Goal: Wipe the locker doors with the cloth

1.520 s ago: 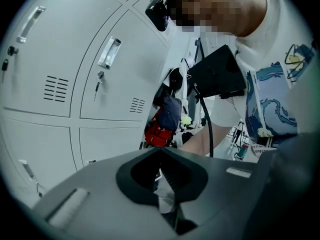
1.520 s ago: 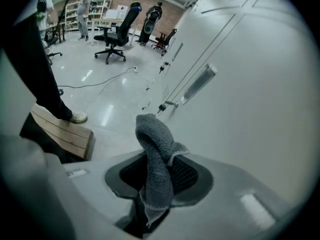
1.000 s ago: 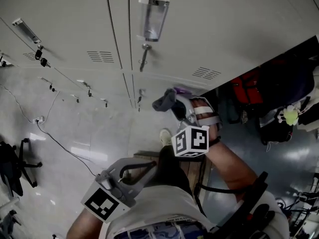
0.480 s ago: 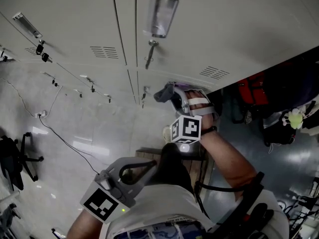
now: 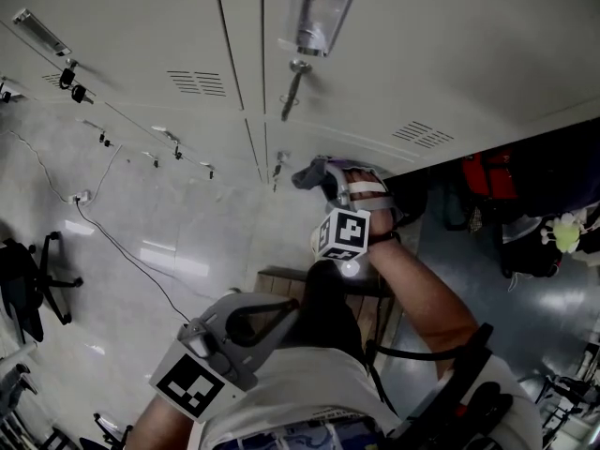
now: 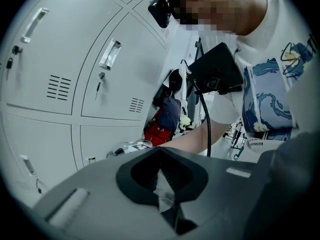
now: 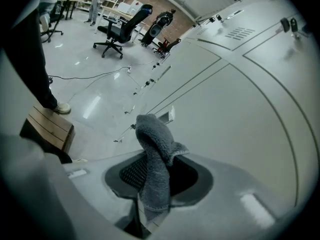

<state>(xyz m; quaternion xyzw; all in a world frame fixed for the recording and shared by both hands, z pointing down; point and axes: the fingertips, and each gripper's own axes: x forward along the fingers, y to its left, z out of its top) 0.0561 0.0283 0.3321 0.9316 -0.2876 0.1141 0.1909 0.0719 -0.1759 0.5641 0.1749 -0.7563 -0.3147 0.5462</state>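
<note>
Pale grey locker doors (image 5: 441,54) fill the top of the head view. My right gripper (image 5: 322,178) is shut on a dark grey cloth (image 5: 307,172) and holds it up by the lower door, just right of that door's lock (image 5: 278,161). In the right gripper view the cloth (image 7: 156,159) sticks up from between the jaws in front of the door (image 7: 240,109); I cannot tell whether it touches. My left gripper (image 5: 246,324) hangs low by the person's waist, away from the lockers. Its jaws stand together with nothing between them (image 6: 161,181).
Keys hang from the locks (image 5: 292,86) below a clear handle (image 5: 324,9). To the right an open locker holds a red bag (image 5: 486,172). A wooden step (image 5: 281,283) lies on the floor under my arm, with a cable (image 5: 122,268) and office chairs (image 5: 26,289) at the left.
The right gripper with the cloth has risen a little toward the lower door's lock. The left gripper has stayed low by the waist.
</note>
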